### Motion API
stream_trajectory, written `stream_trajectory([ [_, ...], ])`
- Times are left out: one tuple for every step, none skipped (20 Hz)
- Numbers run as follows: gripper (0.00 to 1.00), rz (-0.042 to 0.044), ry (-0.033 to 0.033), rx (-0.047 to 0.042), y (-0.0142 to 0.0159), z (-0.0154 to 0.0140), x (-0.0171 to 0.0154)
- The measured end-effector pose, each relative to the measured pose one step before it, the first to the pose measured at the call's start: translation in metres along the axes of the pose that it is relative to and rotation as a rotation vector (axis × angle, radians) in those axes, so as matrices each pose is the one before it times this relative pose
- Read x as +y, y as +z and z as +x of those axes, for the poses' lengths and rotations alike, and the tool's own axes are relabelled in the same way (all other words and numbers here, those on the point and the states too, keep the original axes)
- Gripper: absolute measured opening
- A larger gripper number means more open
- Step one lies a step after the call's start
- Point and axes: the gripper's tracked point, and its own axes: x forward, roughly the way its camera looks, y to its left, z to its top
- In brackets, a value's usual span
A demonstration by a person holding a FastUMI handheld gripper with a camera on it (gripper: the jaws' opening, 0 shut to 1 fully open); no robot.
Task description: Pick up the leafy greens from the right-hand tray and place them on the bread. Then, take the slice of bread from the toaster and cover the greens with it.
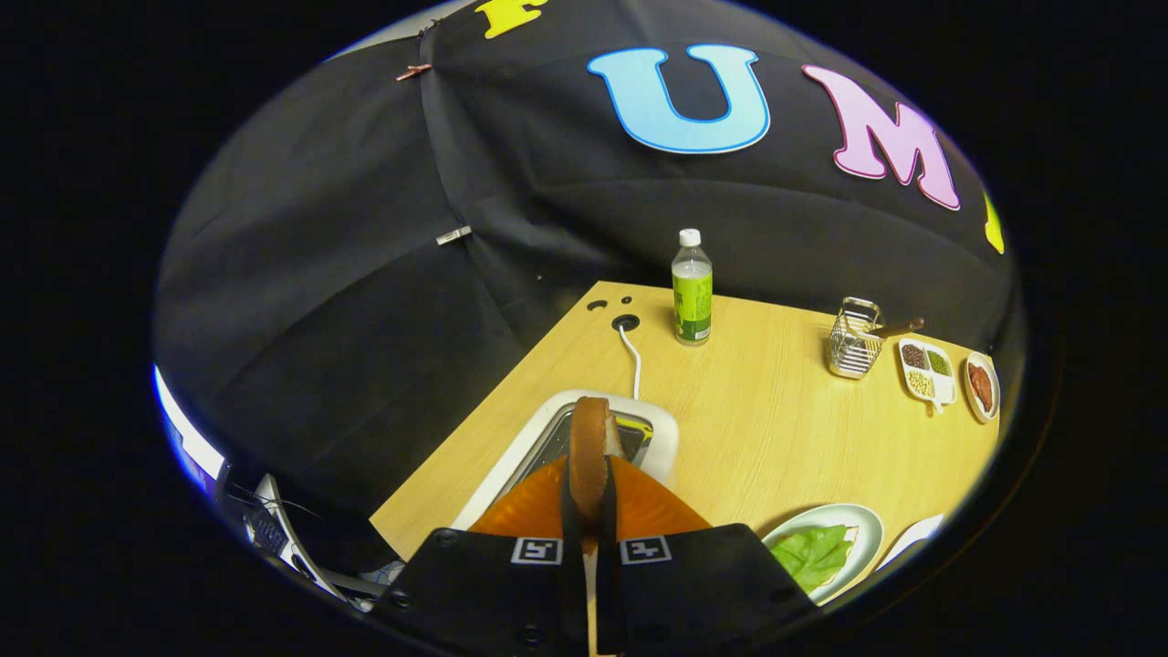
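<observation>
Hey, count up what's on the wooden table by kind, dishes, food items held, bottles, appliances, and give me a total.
Dishes: 3, the plate of greens, the divided dish, the small plate
Bread slices: 1, the bread slice clamped in the gripper over the toaster
Bottles: 1, the bottle
Toasters: 1, the toaster
Wire baskets: 1, the wire basket
Total: 7

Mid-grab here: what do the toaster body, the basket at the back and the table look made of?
Toaster: smooth white casing, probably plastic, with a shiny metal-looking slot. Basket: thin bright wires, likely metal. Table: pale wood grain, possibly laminate. The tool is shut on the bread slice over the toaster, orange fingers pressing on both sides of it.
</observation>
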Motion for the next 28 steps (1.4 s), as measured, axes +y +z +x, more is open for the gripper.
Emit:
stream_trajectory([
  [0.08,0.00987,-0.00018,-0.01181,0.00631,-0.00733,-0.00358],
  [0.08,0.01293,0.00064,-0.01389,0.00603,-0.00564,-0.00244],
  [0.08,0.01603,0.00198,-0.01074,0.0067,-0.00681,-0.0032],
  [0.08,0.02035,0.00532,-0.01024,0.00539,-0.00642,-0.00204],
  [0.08,0.01989,-0.00117,-0.01111,0.0062,-0.00584,-0.00385],
  [0.08,0.01193,-0.00523,-0.01359,0.00565,-0.0067,-0.00645],
  [0.08,0.00639,-0.01108,-0.00905,0.00484,-0.00647,-0.00847],
  [0.08,0.00864,-0.00825,-0.00276,0.0011,-0.00546,-0.00872],
  [0.08,0.01031,-0.00863,-0.0001,0.00124,-0.00574,-0.00878],
  [0.08,0.0062,-0.01547,-0.0048,0.00146,-0.0051,-0.01039],
  [0.08,0.00427,-0.02032,-0.00607,0.00112,-0.00443,-0.01293],
  [0.08,0.0089,-0.02031,-0.00165,-0.00078,-0.00398,-0.01387],
  [0.08,0.01701,-0.0156,0.00045,-0.00153,-0.00271,-0.01157],
  [0.08,0.02208,-0.01311,0.00205,-0.0016,-0.00175,-0.01149],
  [0.08,0.02228,-0.01189,0.00375,-0.00201,-0.00172,-0.01124],
  [0.08,0.01862,-0.01207,0.0067,-0.00392,-0.00242,-0.01199],
  [0.08,0.01554,-0.00978,0.00976,-0.00454,-0.00007,-0.01069],
  [0.08,0.01318,-0.00959,0.01112,-0.0048,0.00017,-0.01034],
  [0.08,0.01749,-0.01133,0.0131,-0.00664,0.00112,-0.0115],
  [0.08,0.01437,-0.00672,0.00936,-0.00462,0.00094,-0.00746],
  [0.08,0.02361,-0.00276,0.01445,-0.0068,0.00161,-0.00842],
  [0.08,0.02056,0.00287,0.01481,-0.00668,0.00168,-0.00609],
  [0.08,0.0158,0.00381,0.01233,-0.0054,0.00162,-0.00598],
  [0.08,0.00683,0.00356,0.01136,-0.0055,0.00153,-0.00522],
  [0.08,-0.00243,-0.00099,0.01231,-0.00605,0.00262,-0.0064],
  [0.08,-0.00386,-0.00175,0.01084,-0.00674,-0.00365,-0.00748],
  [0.08,-0.00217,-0.00012,0.00942,-0.00503,0.00324,-0.00614],
  [0.08,0.00356,0.00373,0.01271,-0.00491,0.00161,-0.00506],
])
